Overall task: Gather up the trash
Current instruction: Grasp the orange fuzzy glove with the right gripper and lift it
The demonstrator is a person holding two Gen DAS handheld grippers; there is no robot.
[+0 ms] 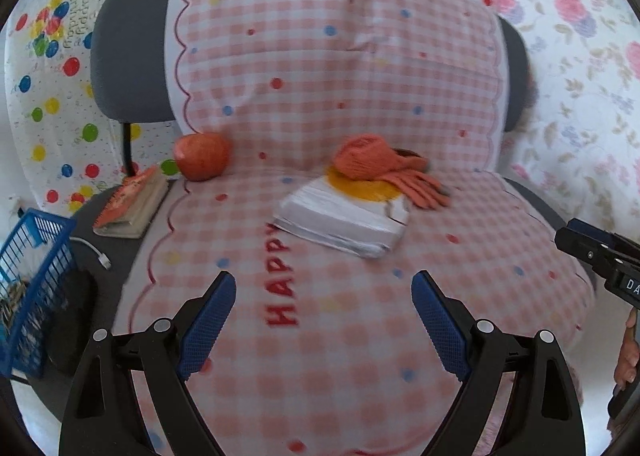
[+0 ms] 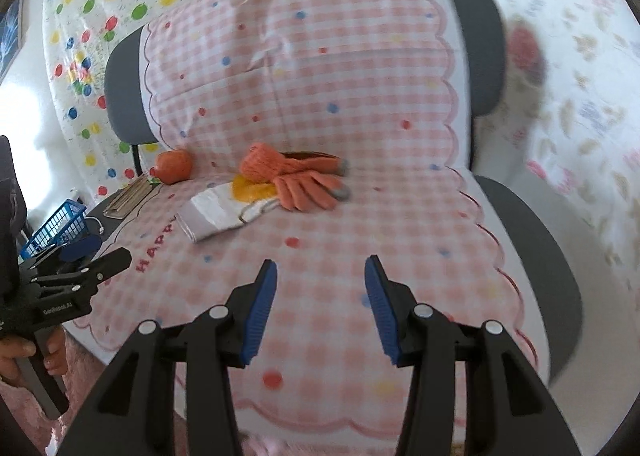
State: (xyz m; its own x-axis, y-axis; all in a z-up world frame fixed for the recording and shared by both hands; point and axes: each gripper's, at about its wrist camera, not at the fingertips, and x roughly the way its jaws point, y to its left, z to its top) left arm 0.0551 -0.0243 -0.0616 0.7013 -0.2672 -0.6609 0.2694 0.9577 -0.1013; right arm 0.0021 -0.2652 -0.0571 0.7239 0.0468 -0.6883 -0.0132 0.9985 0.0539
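So far you hold nothing: both left tongs (image 1: 324, 320) and right tongs (image 2: 320, 304) gape empty, with the orange glove (image 2: 296, 180) and yellow scrap (image 2: 250, 186) waiting at twelve o'clock on the chair seat (image 2: 420, 256).

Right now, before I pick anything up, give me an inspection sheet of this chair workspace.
Surface: chair seat draped with a pink checked cloth printed HAPPY.
Job's things: white wrapped packet with a yellow piece on top; which counts as trash is unclear.
Clutter: orange gloves over the packet; orange ball; book at the seat's left edge.
Grippers: left gripper and right gripper both open, nothing between the fingers.
Cables: white cable beside the book.
Surroundings: blue basket left of the chair; balloon-print sheet behind.
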